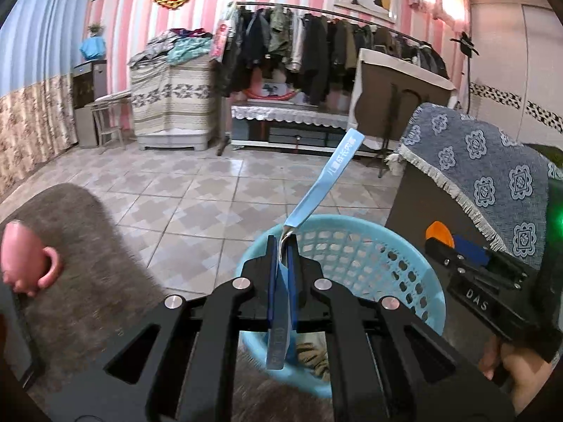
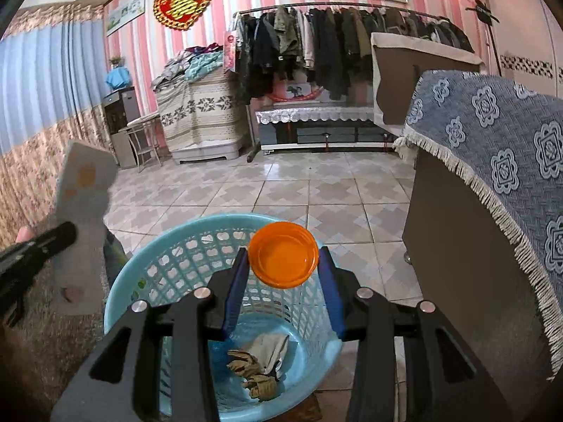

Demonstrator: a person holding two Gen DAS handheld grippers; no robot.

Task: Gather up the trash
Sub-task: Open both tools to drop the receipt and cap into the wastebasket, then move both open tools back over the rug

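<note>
Both grippers loaded, held over the basket [image 2: 140, 274].
Left gripper [image 1: 283, 246] is clamped on a wrapper [image 1: 327, 179]: a long flat light-blue strip with white print and a silvery inner face, its top end sticking up beyond the basket's far rim and its tail hanging between the fingers. Right gripper [image 2: 283, 260] pinches a lid [image 2: 283, 259] by its edges: a round, shallow, glossy orange plastic disc above the basket's far rim. The basket is pale-blue plastic, round, with lattice-cut walls; crumpled tan and white scraps [image 2: 258, 365] lie on its bottom.
</note>
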